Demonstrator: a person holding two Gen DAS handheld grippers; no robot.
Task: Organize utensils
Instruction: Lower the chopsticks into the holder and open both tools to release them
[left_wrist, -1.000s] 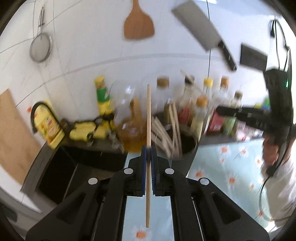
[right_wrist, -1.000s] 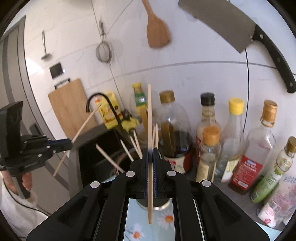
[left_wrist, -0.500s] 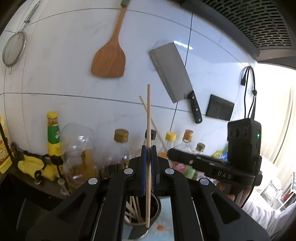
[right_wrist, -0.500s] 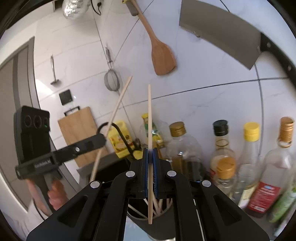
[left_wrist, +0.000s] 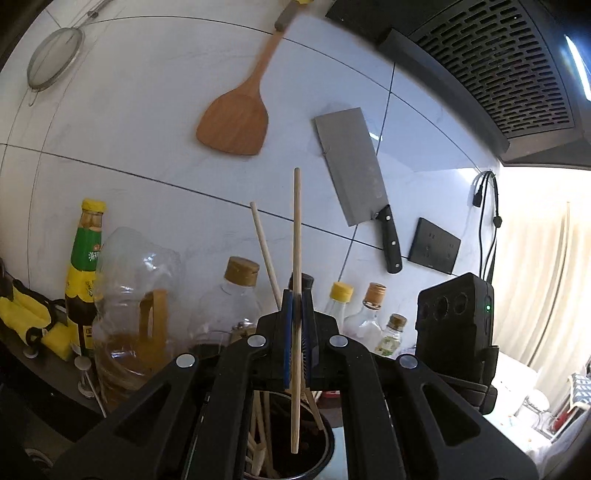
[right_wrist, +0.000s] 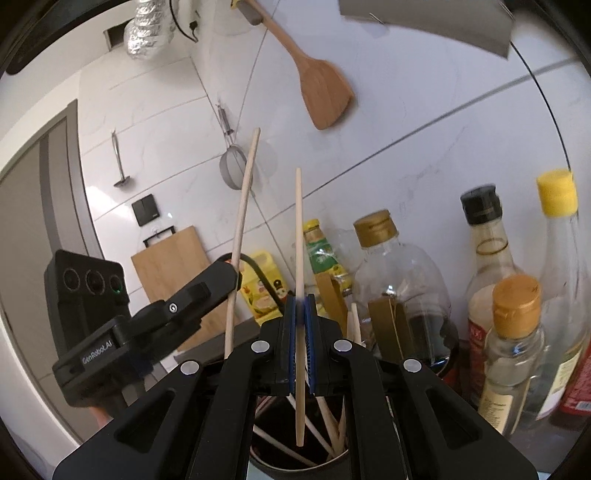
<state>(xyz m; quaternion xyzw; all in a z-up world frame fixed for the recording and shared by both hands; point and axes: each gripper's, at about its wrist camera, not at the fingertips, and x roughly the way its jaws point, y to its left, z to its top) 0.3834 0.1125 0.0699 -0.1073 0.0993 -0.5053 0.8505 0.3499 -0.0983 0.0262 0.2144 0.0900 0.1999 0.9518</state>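
My left gripper (left_wrist: 296, 295) is shut on a pale wooden chopstick (left_wrist: 296, 229) that stands upright. Its lower end hangs over the mouth of a dark round holder (left_wrist: 328, 441) with several chopsticks inside. My right gripper (right_wrist: 300, 301) is shut on a second upright chopstick (right_wrist: 298, 229), whose lower tip is over the same holder (right_wrist: 340, 459). In the right wrist view the left gripper (right_wrist: 231, 275) comes in from the left with its chopstick (right_wrist: 245, 192) leaning. In the left wrist view the right gripper's black body (left_wrist: 454, 321) is at the right, and its chopstick (left_wrist: 263, 247) rises behind my fingers.
Sauce and oil bottles (right_wrist: 402, 295) crowd the counter right behind the holder. A wooden spatula (left_wrist: 236, 122), a cleaver (left_wrist: 354, 166) and a strainer (left_wrist: 51, 59) hang on the tiled wall. A cutting board (right_wrist: 170, 266) leans at the left, and a range hood (left_wrist: 498, 62) hangs at the upper right.
Both grippers have come down and closer together over the holder, each still gripping its chopstick. The views have swung upward toward the wall, and the holder's mouth now sits directly under both chopstick tips.
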